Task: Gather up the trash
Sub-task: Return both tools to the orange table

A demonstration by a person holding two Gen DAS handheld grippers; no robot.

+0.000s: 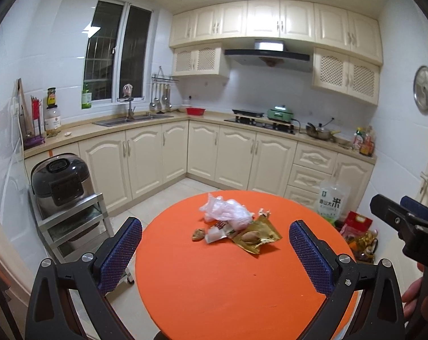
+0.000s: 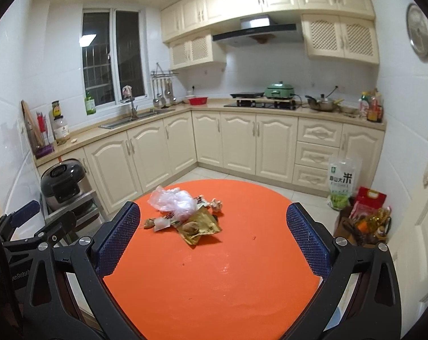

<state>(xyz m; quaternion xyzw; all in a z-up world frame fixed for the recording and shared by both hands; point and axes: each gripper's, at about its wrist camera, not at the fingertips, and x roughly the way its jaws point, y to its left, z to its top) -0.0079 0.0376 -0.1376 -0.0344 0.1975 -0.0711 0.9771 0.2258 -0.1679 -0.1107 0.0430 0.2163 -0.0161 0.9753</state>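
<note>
Both tools are held low over the near edge of the round orange table (image 1: pixel 214 283), neither one touching anything. The left gripper (image 1: pixel 215 250) has its blue-padded fingers (image 1: pixel 119 252) spread wide, with bare tabletop between them. The right gripper (image 2: pixel 214 240) is spread just as wide and carries nothing either.

The trash sits ahead of both, beyond the fingertips and well apart from them. From the left tool it lies straight ahead, a touch toward the right finger; from the right tool it lies ahead and nearer the left finger. Closest in the heap is a crumpled gold wrapper (image 1: pixel 256 236) with a brownish lump resting on it. Just beside it lie a small white packet (image 1: pixel 215 233) and a little brown scrap (image 1: pixel 198 234). Behind those, touching them, is a clear plastic bag (image 1: pixel 225 209), bunched up.

Farther off, past the table, a rice bag (image 2: pixel 342 181) leans by the cream cabinets (image 2: pixel 242 141).
</note>
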